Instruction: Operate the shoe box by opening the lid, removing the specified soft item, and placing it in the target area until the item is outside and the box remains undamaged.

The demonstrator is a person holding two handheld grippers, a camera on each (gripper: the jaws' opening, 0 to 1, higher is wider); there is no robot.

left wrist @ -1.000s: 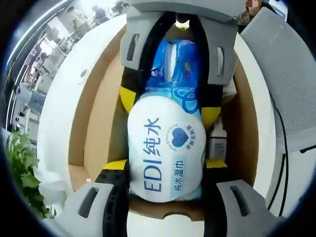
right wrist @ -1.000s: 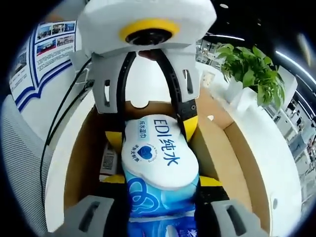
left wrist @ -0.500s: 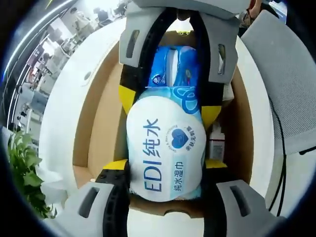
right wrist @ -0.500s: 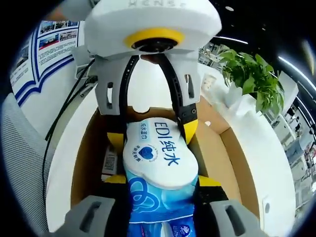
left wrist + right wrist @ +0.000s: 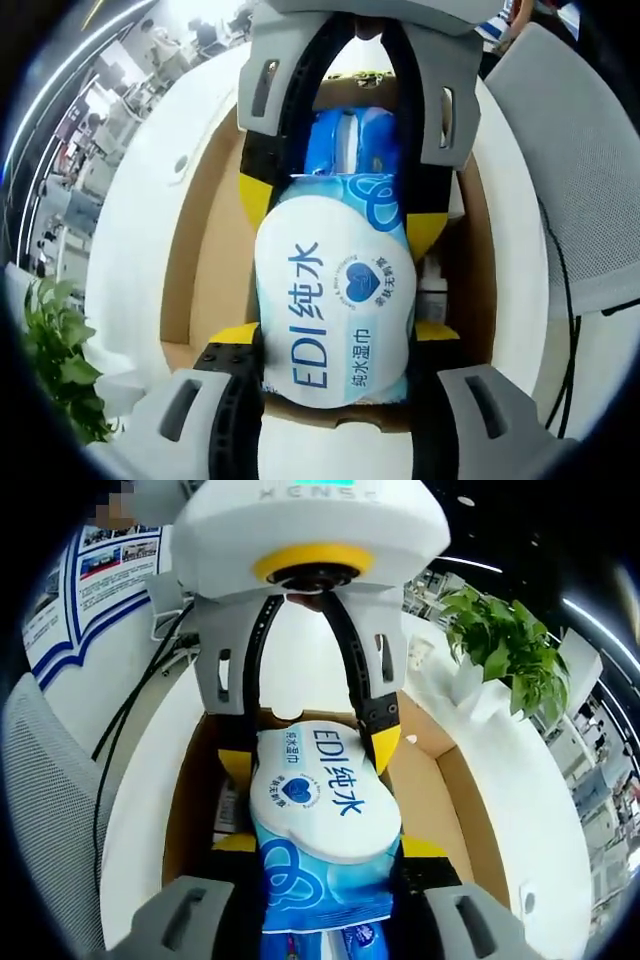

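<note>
Blue-and-white, the wet-wipes pack point(image 5: 335, 300) hung above the open cardboard shoe box point(image 5: 205, 250), clamped at one end between the left gripper point(image 5: 335, 335)'s jaws and at the other by the right gripper point(image 5: 320, 845). The left gripper view showed a small bottle point(image 5: 433, 290) in the box; the right gripper view showed a potted plant point(image 5: 505, 650) beyond.

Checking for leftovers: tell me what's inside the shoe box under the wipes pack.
Beneath the wipes pack, a small white bottle lies in the shoe box. The pack and both claws cover the rest.
</note>
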